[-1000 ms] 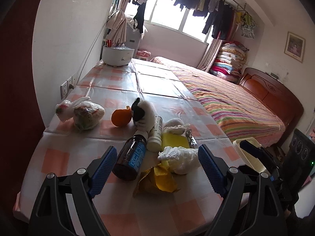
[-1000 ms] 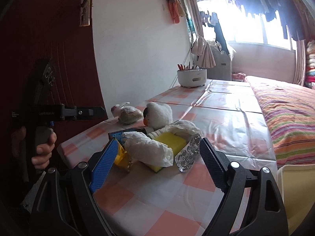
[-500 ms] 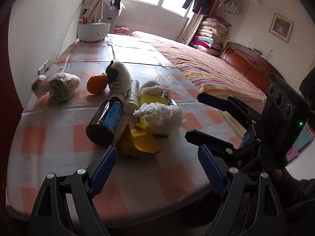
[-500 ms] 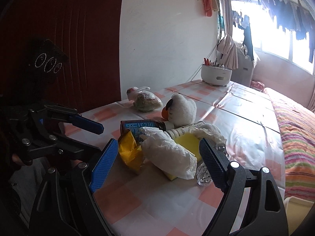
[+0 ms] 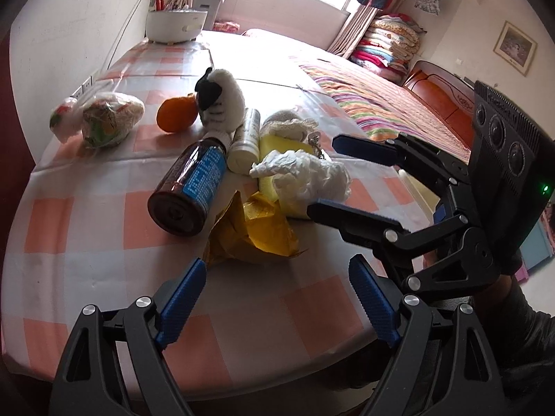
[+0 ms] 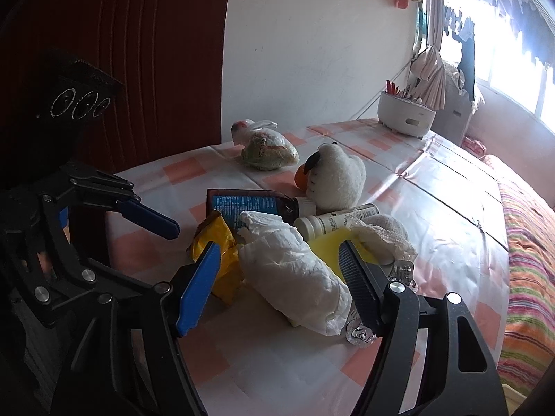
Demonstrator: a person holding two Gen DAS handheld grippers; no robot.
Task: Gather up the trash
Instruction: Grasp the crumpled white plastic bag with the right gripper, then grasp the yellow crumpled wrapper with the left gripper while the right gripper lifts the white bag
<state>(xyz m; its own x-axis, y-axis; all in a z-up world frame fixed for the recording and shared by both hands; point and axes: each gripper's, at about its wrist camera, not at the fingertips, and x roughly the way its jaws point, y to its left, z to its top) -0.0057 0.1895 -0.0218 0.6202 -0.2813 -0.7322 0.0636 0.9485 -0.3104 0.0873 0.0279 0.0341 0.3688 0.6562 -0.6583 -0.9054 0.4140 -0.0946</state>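
A crumpled white tissue (image 5: 305, 173) (image 6: 295, 274) lies on a yellow sponge (image 5: 281, 145) amid a pile on the checked table (image 5: 86, 215). A crumpled yellow wrapper (image 5: 256, 232) (image 6: 218, 242) lies in front of it. My left gripper (image 5: 277, 298) is open and empty, just short of the wrapper; it also shows in the right wrist view (image 6: 152, 222). My right gripper (image 6: 277, 277) is open, its fingers either side of the tissue; it also shows in the left wrist view (image 5: 343, 176).
A brown bottle (image 5: 190, 183), a white tube (image 5: 246, 138), a plush toy (image 5: 218, 100), an orange (image 5: 175, 114), a tied plastic bag (image 5: 104, 118), a lace cloth (image 5: 288, 124) and a foil blister pack (image 6: 360, 332) lie around. A white pot (image 5: 173, 24) stands far back. A bed (image 5: 381, 104) is right.
Both grippers have moved in closer to the pile. The right gripper now has its fingers around the tissue. The left one has dropped lower toward the yellow wrapper.
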